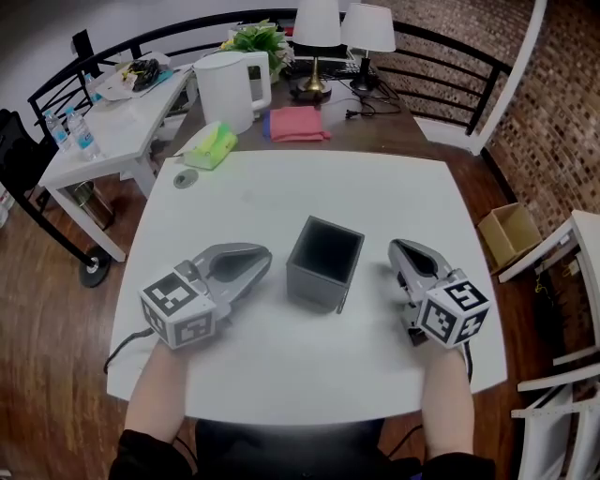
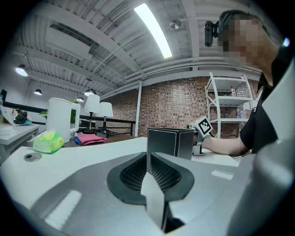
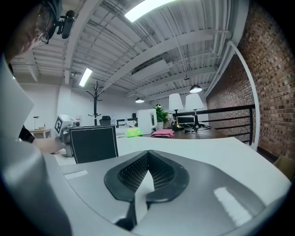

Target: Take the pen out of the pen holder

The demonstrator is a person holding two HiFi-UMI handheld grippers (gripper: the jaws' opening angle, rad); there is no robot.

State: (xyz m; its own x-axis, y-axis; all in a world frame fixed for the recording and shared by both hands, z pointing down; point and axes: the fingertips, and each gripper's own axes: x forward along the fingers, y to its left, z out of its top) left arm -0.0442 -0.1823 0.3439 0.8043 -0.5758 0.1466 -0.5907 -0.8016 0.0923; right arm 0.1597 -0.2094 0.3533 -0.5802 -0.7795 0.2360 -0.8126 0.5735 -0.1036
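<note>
White tabletop (image 1: 281,366) carries a dark grey square holder (image 1: 312,284) near its middle, upright, its open top showing only a dark inside. A thin dark stick that looks like the pen (image 1: 341,302) lies on the tabletop at the holder's near right corner, touching it or just beside it; it is too small to tell more.

Left tongs (image 1: 262,255) rest to the holder's left, tips aimed toward its left wall and near it, not touching. In the left gripper view the left tongs (image 2: 148,155) have both jaws pressed together with nothing between them, and the holder (image 2: 169,143) stands just ahead, slightly to the right.

Right tongs (image 1: 398,247) sit to the holder's right, pointing away from the person, near the holder but apart from it. In the right gripper view the right tongs (image 3: 148,156) are also closed on nothing, and the holder (image 3: 93,143) stands ahead to the left.

At the tabletop's far left corner lies a green-yellow bundle (image 1: 211,145), with a small round disc (image 1: 186,180) near it. On a brown table (image 1: 394,127) behind stand a white kettle (image 1: 228,89), a pink cloth (image 1: 298,124), two lamps (image 1: 317,28) and a plant (image 1: 258,37). A cardboard box (image 1: 511,234) sits on the floor at right.
</note>
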